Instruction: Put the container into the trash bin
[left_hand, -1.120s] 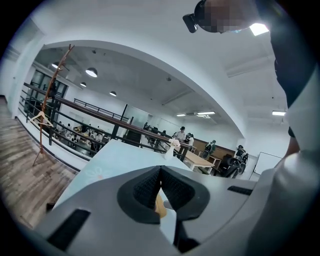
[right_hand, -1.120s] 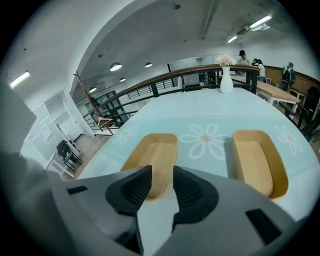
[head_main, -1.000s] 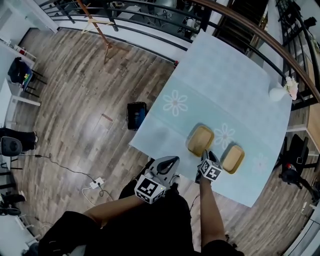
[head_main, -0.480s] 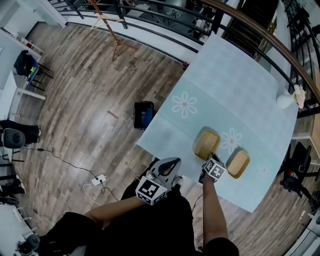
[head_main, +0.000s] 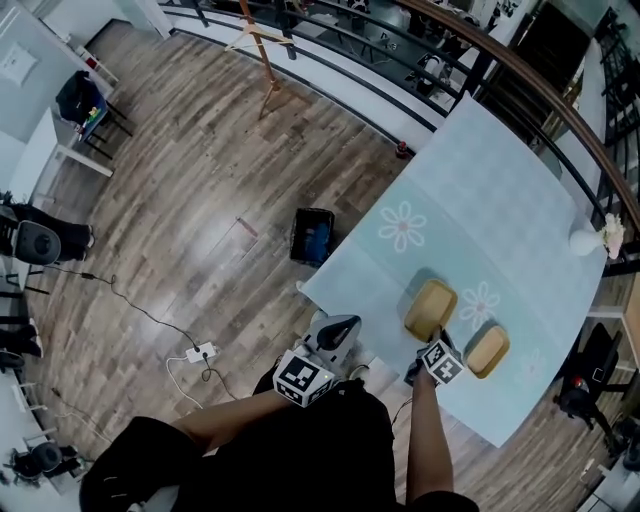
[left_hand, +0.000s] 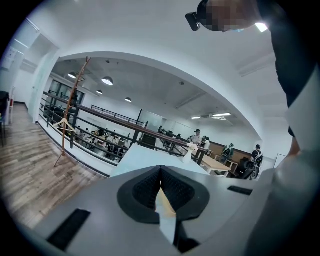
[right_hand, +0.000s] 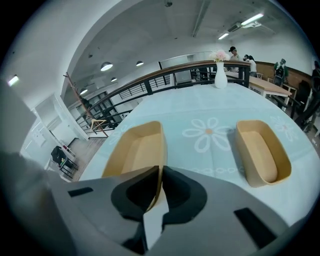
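1. The right claw (right_hand: 160, 172) is clamped narrow on the near wall of a tan container (right_hand: 136, 148). The wall is pinched between the two dark pads.
2. That container is a shallow oblong tub. It sits on the surface (right_hand: 215, 107), which has a pale blue cloth with white flowers, and nothing lies inside it.
3. A second container (right_hand: 263, 150) of the same kind sits at 3 o'clock of the first in the right gripper view. The two are apart, with a printed flower between them, and the second is also empty.
4. In the head view the held container (head_main: 431, 309) lies near the surface's near edge, with the right claw (head_main: 436, 342) at its 6 o'clock end. The second container (head_main: 487, 351) is at its 4 o'clock.
5. The trash bin (head_main: 312, 236) stands on the wooden floor (head_main: 200, 200), just off the surface's edge, at about 10 o'clock of the held container. Something blue shows inside it, but I cannot tell what.
6. The left claw (left_hand: 160, 175) has its pads pressed together with nothing in them. In the head view it hangs low off the surface, in front of the person's body (head_main: 333, 332).
7. A white vase (right_hand: 220, 76) with flowers stands at the far edge of the surface, at 12 o'clock.
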